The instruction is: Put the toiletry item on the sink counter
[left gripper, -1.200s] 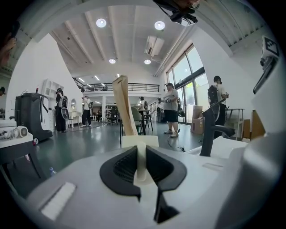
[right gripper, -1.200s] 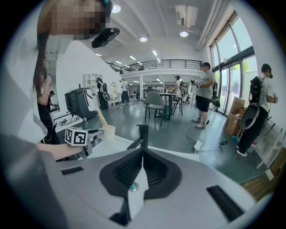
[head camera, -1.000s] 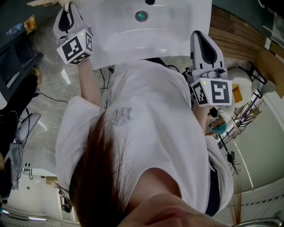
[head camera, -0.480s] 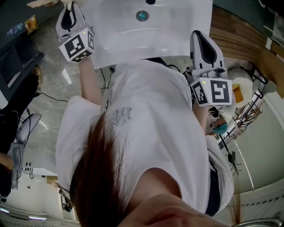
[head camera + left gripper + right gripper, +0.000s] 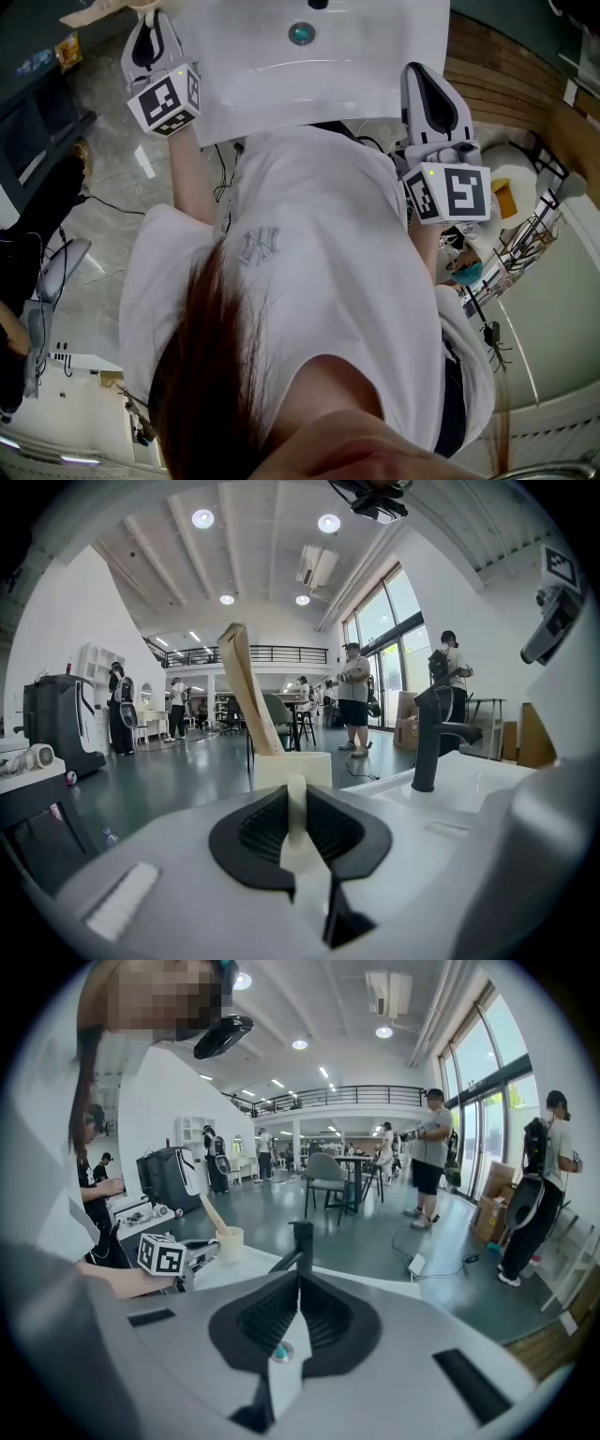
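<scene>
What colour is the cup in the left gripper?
The cup is cream; it shows best in the left gripper view.

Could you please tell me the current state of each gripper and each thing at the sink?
left gripper: shut on the cream cup.
right gripper: shut, empty.
cream cup: upright, gripped; whether it is set down, cannot tell.
wooden stick: leaning in the cream cup.
faucet: no water running.
sink: basin empty.
</scene>
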The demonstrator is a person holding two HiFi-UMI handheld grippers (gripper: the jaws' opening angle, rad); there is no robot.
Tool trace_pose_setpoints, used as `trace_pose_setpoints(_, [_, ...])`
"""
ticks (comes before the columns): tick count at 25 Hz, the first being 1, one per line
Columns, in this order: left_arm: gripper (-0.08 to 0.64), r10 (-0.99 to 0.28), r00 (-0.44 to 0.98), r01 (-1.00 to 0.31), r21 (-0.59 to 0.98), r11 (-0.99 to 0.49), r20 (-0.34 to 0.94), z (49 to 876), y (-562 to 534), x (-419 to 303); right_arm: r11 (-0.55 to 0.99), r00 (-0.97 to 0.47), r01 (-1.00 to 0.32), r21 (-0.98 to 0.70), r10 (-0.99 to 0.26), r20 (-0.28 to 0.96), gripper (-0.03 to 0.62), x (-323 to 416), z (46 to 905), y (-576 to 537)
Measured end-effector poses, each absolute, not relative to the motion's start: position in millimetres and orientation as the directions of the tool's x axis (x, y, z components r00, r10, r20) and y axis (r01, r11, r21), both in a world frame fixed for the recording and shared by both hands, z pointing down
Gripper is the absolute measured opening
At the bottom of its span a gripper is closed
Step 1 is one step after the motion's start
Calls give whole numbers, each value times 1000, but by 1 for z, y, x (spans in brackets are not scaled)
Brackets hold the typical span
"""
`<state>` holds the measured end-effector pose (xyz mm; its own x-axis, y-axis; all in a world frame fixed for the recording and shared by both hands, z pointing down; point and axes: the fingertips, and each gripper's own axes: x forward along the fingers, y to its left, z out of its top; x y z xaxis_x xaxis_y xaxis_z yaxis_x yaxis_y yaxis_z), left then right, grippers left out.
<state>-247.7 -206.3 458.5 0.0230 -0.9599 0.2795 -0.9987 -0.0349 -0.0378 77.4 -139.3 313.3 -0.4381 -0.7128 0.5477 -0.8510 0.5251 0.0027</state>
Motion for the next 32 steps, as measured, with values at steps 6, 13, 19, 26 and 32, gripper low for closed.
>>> trace_pose_setpoints(6, [48,-957,26,-998,-39,-39,289,463,-203,-246,525,-439,-851,1,-712,549,11,80,316,-139])
trace_pose_setpoints(13, [48,-950,31,-998,-40,-46,311,466,-201,-246,527,-442,-850,-1,-711,547,11,79,313,-141])
trace_pose_setpoints(19, [49,-946,37,-998,-34,-51,323,471,-197,-246,527,-443,-850,-3,-711,546,11,78,314,-139])
trace_pose_setpoints(26, [49,-935,38,-997,-55,-61,354,480,-194,-245,532,-450,-847,-7,-709,544,11,76,314,-139])
trace_pose_setpoints(32, [52,-926,38,-997,-52,-62,375,487,-192,-246,532,-449,-847,-6,-708,545,11,76,318,-139])
